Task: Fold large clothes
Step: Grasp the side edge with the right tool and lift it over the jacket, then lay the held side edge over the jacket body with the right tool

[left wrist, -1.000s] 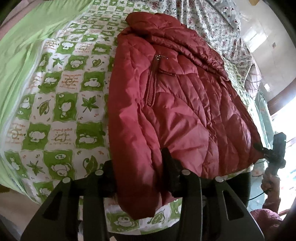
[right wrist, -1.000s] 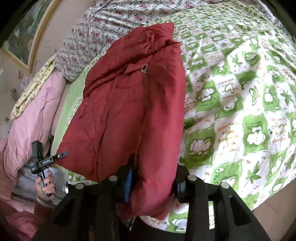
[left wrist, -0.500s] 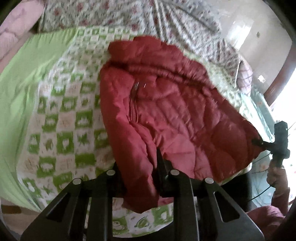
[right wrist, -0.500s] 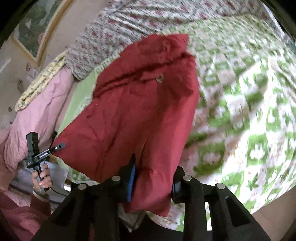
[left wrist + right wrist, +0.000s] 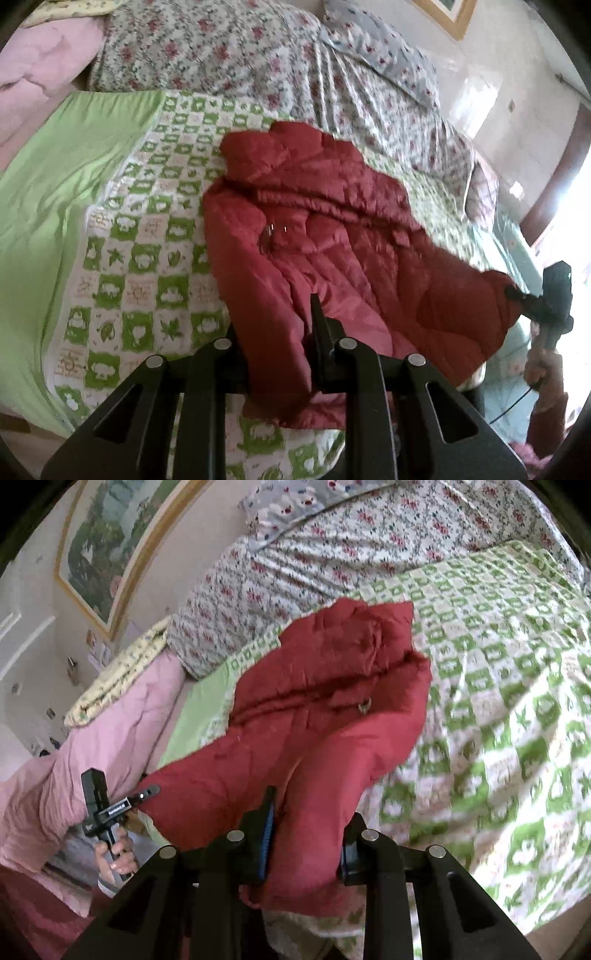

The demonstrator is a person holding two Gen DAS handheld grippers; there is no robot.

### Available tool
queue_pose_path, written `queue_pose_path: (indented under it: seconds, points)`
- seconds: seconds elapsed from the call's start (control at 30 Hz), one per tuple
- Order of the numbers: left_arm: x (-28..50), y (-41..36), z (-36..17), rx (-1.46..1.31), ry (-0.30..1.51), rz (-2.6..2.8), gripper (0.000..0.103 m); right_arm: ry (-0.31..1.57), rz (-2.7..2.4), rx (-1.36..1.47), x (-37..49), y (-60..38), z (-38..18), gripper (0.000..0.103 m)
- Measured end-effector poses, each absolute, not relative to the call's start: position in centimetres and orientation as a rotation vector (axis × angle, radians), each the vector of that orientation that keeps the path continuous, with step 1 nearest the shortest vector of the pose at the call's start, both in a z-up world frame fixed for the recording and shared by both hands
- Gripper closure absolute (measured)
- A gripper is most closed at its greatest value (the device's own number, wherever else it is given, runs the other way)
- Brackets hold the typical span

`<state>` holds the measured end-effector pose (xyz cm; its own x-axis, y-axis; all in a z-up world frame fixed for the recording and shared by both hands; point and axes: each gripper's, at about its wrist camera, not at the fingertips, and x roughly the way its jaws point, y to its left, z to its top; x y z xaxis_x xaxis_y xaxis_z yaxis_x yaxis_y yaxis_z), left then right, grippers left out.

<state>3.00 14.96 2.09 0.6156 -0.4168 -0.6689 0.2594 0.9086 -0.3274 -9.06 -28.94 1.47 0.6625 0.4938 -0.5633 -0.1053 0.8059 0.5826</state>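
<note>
A red quilted puffer jacket [image 5: 332,251] lies on the bed, its collar end far from me and its hem toward me. My left gripper [image 5: 275,354] is shut on the hem's left corner and holds it raised. My right gripper [image 5: 306,834] is shut on the other hem corner of the jacket [image 5: 325,716], also raised. In the left wrist view the right gripper [image 5: 517,295] pinches the far hem corner. In the right wrist view the left gripper [image 5: 147,792] pinches its corner. A metal zip pull [image 5: 365,705] shows mid-jacket.
The bed has a green and white checked quilt [image 5: 147,266], a plain green sheet [image 5: 55,206] on the left and a floral cover [image 5: 258,62] at the head. A pink duvet [image 5: 92,738] is piled beside it. A framed picture [image 5: 110,542] hangs on the wall.
Both grippers have lifted the jacket's hem and carried it forward toward the collar. More of the bed's head and the wall has come into view.
</note>
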Motion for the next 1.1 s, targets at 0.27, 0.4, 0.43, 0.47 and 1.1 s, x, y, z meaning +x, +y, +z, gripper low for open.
queue_pose_path:
  seconds: [0.27,0.4,0.43,0.47,1.1]
  points:
    - [6.8,14.1,6.1,-0.178,0.717,-0.336,0.084,0.673,0.286,0.537,-5.1,-30.5,4.1,0.078]
    - [9.1,13.7,7.8,-0.175,0.684,-0.328,0.083,0.629,0.256,0.499,-3.2,-30.9,6.0,0.078]
    - [9.8,13.7,8.3,-0.176,0.677,-0.326,0.083,0.62,0.252,0.493,-2.6,-30.9,6.5,0.078]
    - [10.3,13.6,8.6,-0.175,0.672,-0.325,0.083,0.611,0.251,0.488,-2.0,-31.0,6.8,0.078]
    - [24.5,10.6,9.6,-0.154,0.697,-0.237,0.083,0.575,0.155,0.498,11.6,-33.1,7.2,0.076]
